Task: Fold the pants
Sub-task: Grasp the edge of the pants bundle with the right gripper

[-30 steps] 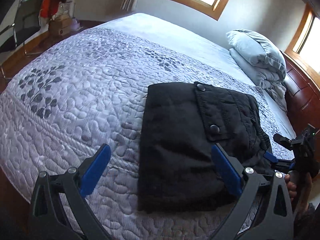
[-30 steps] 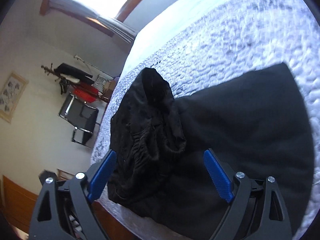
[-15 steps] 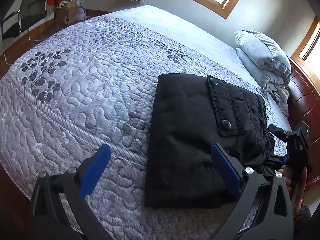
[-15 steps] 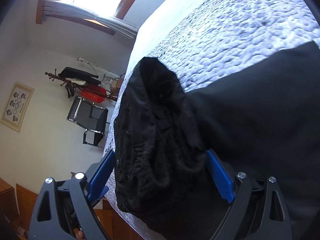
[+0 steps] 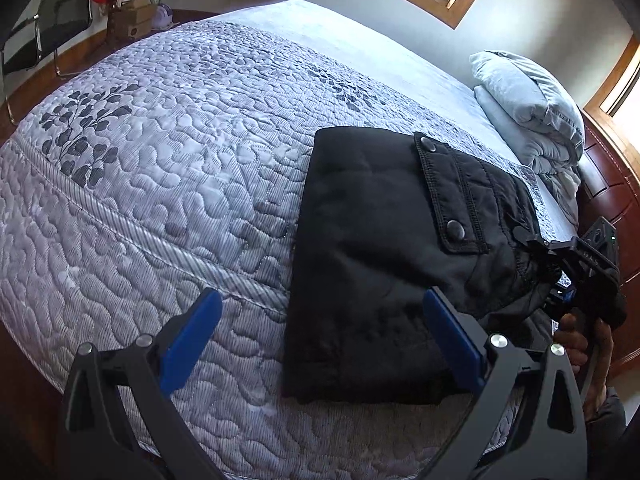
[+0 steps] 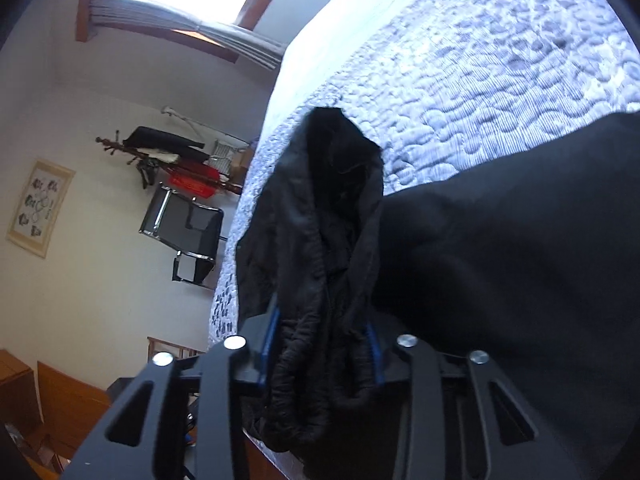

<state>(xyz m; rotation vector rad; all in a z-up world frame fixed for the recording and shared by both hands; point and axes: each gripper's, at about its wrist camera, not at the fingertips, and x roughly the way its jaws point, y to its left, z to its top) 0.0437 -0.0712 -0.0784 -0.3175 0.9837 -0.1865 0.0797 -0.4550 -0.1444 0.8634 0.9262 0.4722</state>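
Now the right hand-held gripper [image 6: 322, 344], just closing, pinches the waistband end of the folded pants [image 5: 384, 248]; left hand-held gripper [image 5: 320, 336] spread.

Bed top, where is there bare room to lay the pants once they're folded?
The quilt is bare left of the black pants, from the leaf print to the far sheet. It is crowded on the right: stacked pillows by the headboard, and the right tongs shut on the bunched waistband.

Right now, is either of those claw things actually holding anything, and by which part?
Yes. The right gripper has just closed on the black pants, pinching the bunched elastic waistband. The left gripper is open, holding nothing.
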